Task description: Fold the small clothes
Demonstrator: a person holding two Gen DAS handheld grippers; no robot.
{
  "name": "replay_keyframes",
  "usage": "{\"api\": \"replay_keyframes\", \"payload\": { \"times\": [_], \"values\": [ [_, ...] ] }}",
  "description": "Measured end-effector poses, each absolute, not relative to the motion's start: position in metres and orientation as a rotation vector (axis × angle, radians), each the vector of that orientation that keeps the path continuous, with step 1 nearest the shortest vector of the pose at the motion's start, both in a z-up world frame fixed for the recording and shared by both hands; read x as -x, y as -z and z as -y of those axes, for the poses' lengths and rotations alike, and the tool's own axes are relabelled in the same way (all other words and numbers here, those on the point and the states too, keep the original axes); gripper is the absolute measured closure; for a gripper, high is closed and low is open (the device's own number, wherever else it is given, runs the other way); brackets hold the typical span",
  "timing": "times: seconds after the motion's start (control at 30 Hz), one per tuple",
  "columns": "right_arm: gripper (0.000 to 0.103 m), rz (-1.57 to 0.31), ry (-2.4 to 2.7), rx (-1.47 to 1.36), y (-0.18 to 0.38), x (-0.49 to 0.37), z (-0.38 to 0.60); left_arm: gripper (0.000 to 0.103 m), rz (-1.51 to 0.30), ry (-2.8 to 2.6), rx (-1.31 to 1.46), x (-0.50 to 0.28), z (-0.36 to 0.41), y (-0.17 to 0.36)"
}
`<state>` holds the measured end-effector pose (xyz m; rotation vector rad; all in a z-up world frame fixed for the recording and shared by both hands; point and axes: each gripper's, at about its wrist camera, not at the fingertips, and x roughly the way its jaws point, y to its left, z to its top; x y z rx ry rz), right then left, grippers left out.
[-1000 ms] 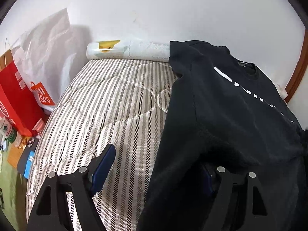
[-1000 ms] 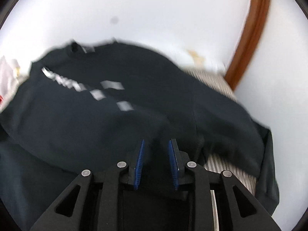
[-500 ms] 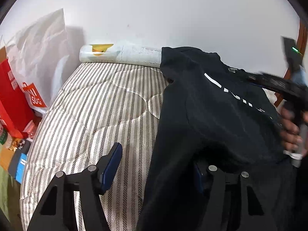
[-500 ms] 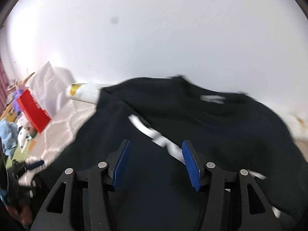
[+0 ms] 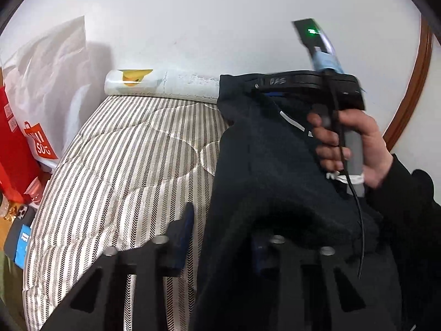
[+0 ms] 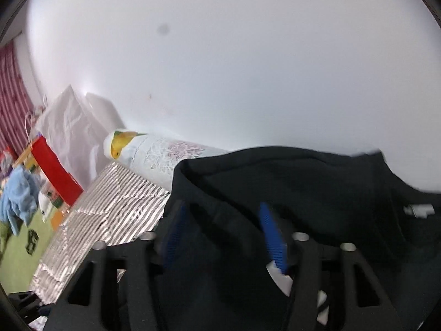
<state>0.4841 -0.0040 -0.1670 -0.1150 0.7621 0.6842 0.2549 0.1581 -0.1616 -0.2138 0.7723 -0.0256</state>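
**Now the right tool reaches for the shirt's far shoulder**

Evidently the right gripper (image 6: 224, 231) has let go: a second ago its blue pads sat nearly together over the black shirt (image 5: 275, 165); now they stand wide apart with dark cloth bunched between them. In the left camera the hand (image 5: 350, 149) holding that tool has come in at about 2 o'clock and hovers over the shirt's far shoulder. I judge it is moving to a new hold for a fold, so the folding has hardly begun.

The left gripper (image 5: 220, 237) has barely moved. Its pads are also spread, and the shirt's near edge drapes over the right one without being pinched.

The shirt lies on the striped mattress (image 5: 124, 165), covering its right half, collar toward the wall at 12 o'clock.

Of containers, a red bag (image 5: 13, 160) and a white bag (image 5: 46, 77) stand past the mattress at 9 to 10 o'clock; their contents cannot be seen.
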Motion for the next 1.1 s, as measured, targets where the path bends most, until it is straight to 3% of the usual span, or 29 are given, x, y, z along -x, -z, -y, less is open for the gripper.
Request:
{"api": "replay_keyframes", "payload": {
  "times": [0.07,0.23,0.43,0.47,0.53,0.57,0.6,0.73,0.8,0.83,0.97,1.1],
  "values": [
    [0.094,-0.737,-0.69,0.15,0.164,-0.481,-0.004,0.095,-0.772,0.008,0.237,-0.255,-0.165,0.162],
    [0.095,-0.646,-0.728,0.12,0.146,-0.477,-0.034,0.095,-0.778,-0.065,0.352,-0.254,-0.196,0.167],
    [0.092,-0.676,-0.681,0.144,0.172,-0.485,-0.056,0.092,-0.832,-0.104,0.352,-0.259,-0.197,0.175],
    [0.09,-0.673,-0.686,0.136,0.171,-0.484,-0.054,0.09,-0.835,-0.104,0.353,-0.26,-0.197,0.175],
    [0.072,-0.697,-0.708,0.097,0.164,-0.482,-0.045,0.088,-0.842,-0.11,0.351,-0.26,-0.197,0.175],
    [0.057,-0.703,-0.712,0.084,0.161,-0.48,-0.04,0.086,-0.844,-0.111,0.35,-0.261,-0.197,0.175],
    [0.054,-0.698,-0.705,0.075,0.157,-0.477,-0.033,0.083,-0.846,-0.119,0.342,-0.261,-0.196,0.174],
    [0.054,-0.69,-0.652,0.061,0.138,-0.453,0.002,0.067,-0.85,-0.137,0.321,-0.259,-0.192,0.172],
    [0.054,-0.702,-0.62,0.059,0.131,-0.442,0.018,0.038,-0.84,-0.142,0.312,-0.258,-0.191,0.171],
    [0.054,-0.714,-0.593,0.056,0.124,-0.431,0.034,0.035,-0.837,-0.154,0.303,-0.259,-0.19,0.171],
    [0.052,-0.727,-0.503,0.058,0.098,-0.392,0.089,0.035,-0.838,-0.172,0.293,-0.258,-0.191,0.17],
    [0.043,-0.7,-0.401,0.065,0.074,-0.345,0.158,0.035,-0.804,-0.164,0.255,-0.25,-0.184,0.158]
  ]
}}
